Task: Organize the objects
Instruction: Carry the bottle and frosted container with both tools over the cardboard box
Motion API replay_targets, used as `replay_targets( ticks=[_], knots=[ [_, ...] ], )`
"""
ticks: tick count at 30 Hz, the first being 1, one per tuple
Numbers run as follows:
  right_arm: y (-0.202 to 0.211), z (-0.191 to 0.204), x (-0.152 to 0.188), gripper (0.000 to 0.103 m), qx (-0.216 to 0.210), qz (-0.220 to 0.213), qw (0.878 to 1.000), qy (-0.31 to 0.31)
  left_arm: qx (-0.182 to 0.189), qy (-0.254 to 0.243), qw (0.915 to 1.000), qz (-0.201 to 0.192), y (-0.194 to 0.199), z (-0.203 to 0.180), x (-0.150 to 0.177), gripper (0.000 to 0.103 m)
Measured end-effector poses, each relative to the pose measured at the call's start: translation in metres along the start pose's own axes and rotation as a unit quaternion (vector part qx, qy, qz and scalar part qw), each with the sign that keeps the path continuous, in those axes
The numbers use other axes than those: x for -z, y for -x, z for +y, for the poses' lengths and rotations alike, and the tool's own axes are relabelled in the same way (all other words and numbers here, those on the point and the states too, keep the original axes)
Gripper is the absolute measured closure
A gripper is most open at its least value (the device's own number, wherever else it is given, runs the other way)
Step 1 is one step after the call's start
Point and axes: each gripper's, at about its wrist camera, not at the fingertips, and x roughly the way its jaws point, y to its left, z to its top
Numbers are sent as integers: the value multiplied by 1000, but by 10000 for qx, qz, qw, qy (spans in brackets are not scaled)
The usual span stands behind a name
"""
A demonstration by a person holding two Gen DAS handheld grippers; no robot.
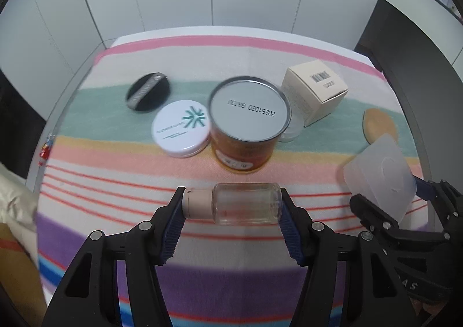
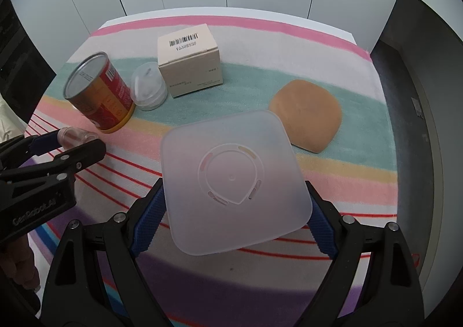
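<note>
A small clear bottle (image 1: 246, 207) with a beige cap lies sideways between the blue pads of my left gripper (image 1: 233, 205), which is shut on it, cap end against the left pad. It hangs a little above the striped cloth (image 1: 121, 205). My right gripper (image 2: 233, 185) is shut on a frosted square plastic container (image 2: 231, 153), gripped by its two sides and tilted up toward the camera. In the right wrist view, the left gripper (image 2: 75, 140) with the bottle (image 2: 72, 136) shows at the left edge. In the left wrist view, the container (image 1: 382, 170) shows at the right.
On the cloth stand an orange-red can (image 1: 249, 124), a white round compact (image 1: 181, 128), a black puff (image 1: 149, 89), a beige carton (image 2: 189, 60), a small clear jar (image 2: 149, 86) and a tan cushion-shaped sponge (image 2: 306, 115). White panels rise behind the table.
</note>
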Motion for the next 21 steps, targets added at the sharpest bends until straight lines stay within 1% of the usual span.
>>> replay_targets(
  ticks=[3, 6, 11, 21],
  knots=[
    [10, 5, -4, 13, 39, -15, 10000, 63, -25, 78, 9999, 81, 16, 3, 4, 41],
    [27, 6, -4, 13, 54, -39, 10000, 45, -70, 123, 9999, 60, 37, 7, 10, 42],
    [59, 14, -1, 13, 124, -79, 9999, 1, -116, 182, 9998, -39, 76, 13, 19, 42],
    [133, 31, 8, 13, 12, -315, 9995, -30, -152, 537, 9979, -331, 156, 24, 42, 42]
  ],
)
